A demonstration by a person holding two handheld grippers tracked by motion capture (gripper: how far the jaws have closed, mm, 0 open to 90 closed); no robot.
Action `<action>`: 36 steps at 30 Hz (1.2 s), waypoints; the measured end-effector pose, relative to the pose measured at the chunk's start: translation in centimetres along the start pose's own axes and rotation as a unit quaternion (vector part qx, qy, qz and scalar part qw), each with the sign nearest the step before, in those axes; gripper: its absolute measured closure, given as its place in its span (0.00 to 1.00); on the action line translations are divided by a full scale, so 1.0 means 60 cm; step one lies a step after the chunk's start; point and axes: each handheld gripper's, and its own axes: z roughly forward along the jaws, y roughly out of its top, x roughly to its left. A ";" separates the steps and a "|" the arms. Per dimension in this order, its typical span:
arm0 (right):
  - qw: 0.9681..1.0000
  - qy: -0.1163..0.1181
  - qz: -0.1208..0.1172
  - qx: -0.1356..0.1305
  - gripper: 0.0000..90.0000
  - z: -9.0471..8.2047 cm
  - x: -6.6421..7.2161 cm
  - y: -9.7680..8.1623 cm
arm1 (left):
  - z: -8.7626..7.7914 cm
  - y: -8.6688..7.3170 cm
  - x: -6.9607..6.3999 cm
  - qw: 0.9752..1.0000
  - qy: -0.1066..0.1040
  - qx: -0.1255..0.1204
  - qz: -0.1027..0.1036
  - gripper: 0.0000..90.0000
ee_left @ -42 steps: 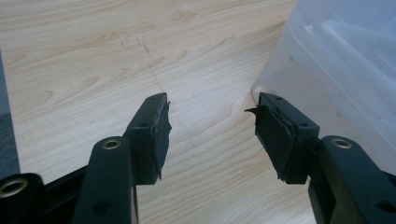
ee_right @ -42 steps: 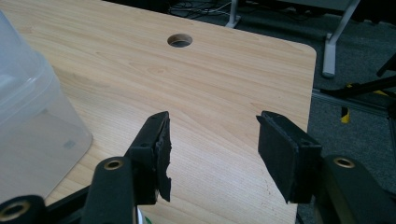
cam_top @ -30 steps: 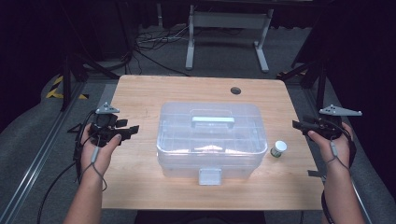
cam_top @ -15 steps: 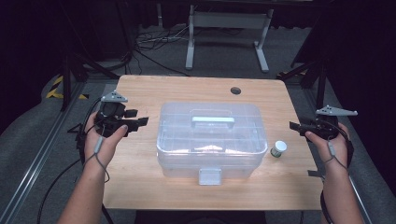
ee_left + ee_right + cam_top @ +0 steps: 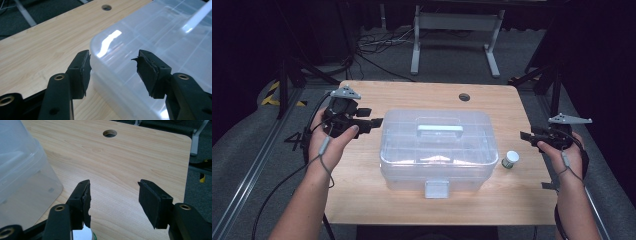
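Observation:
A clear plastic storage box (image 5: 438,147) with a lid, a pale top handle (image 5: 439,131) and a front latch (image 5: 436,189) stands in the middle of the wooden table (image 5: 362,185). My left gripper (image 5: 376,121) is open and hovers at the box's upper left corner; in the left gripper view its jaws (image 5: 112,68) frame the rounded lid corner (image 5: 105,47) without touching it. My right gripper (image 5: 525,135) is open over the table's right edge, apart from the box. A small white jar with a green band (image 5: 510,159) stands right of the box; its lid (image 5: 81,236) peeks under the right gripper's jaws.
A round cable hole (image 5: 464,97) is cut in the table's far side. Beyond the table are a metal stand's legs (image 5: 455,37) and loose cables (image 5: 377,45) on the dark floor. A metal rail (image 5: 247,175) runs along the left.
My left gripper has risen and moved right, from the table's left side up to the box's corner. The right gripper has stayed in place.

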 end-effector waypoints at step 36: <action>1.000 0.020 -0.003 0.008 0.48 0.006 0.005 0.000 | 0.123 0.057 -0.101 0.991 -0.119 0.015 0.060 0.34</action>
